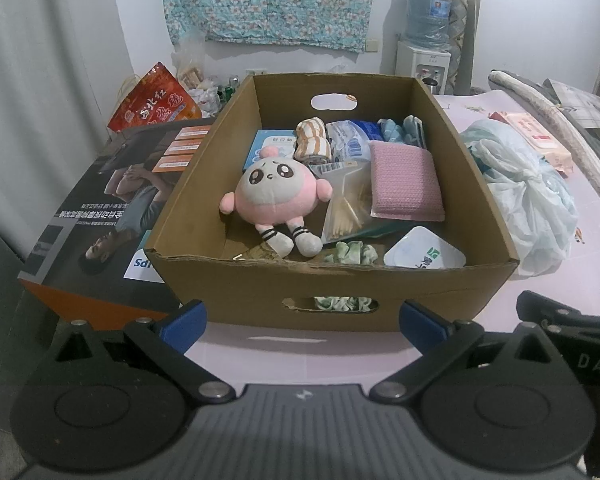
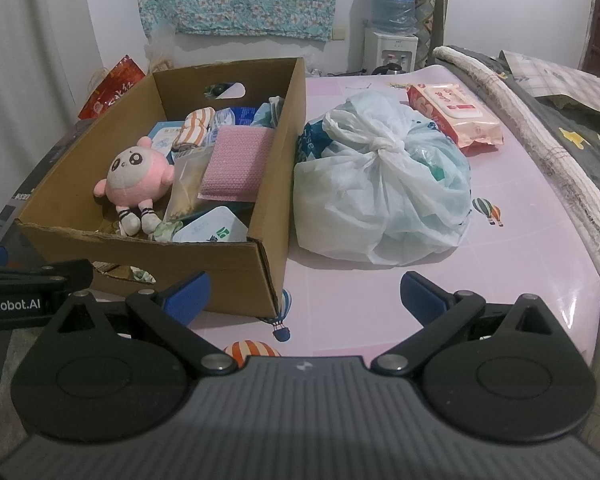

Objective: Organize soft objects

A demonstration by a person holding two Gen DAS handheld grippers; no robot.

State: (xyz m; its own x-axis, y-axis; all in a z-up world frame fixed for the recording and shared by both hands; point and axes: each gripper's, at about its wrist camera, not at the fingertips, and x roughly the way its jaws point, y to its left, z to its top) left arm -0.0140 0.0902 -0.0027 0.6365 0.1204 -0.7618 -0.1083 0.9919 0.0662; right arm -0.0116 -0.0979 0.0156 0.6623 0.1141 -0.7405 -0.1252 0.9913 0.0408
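A brown cardboard box [image 1: 436,288] [image 2: 236,276] stands on the pink table. Inside lie a pink plush doll [image 1: 274,196] [image 2: 138,178], a pink knitted pad [image 1: 406,180] [image 2: 238,166], a striped rolled cloth [image 1: 312,140] [image 2: 196,128], a green scrunchie [image 1: 350,252] and packets. Right of the box rests a knotted white plastic bag [image 2: 384,184] [image 1: 528,196]. My left gripper [image 1: 302,328] hangs open just before the box's near wall, holding nothing. My right gripper [image 2: 305,294] is open over the table, near the box's right corner, holding nothing.
A pack of wet wipes [image 2: 456,114] lies behind the bag. A large printed carton [image 1: 100,208] sits left of the box, with a red bag [image 1: 156,100] behind it. A rolled blanket [image 2: 540,128] runs along the table's right side. A water dispenser [image 2: 392,20] stands at the back wall.
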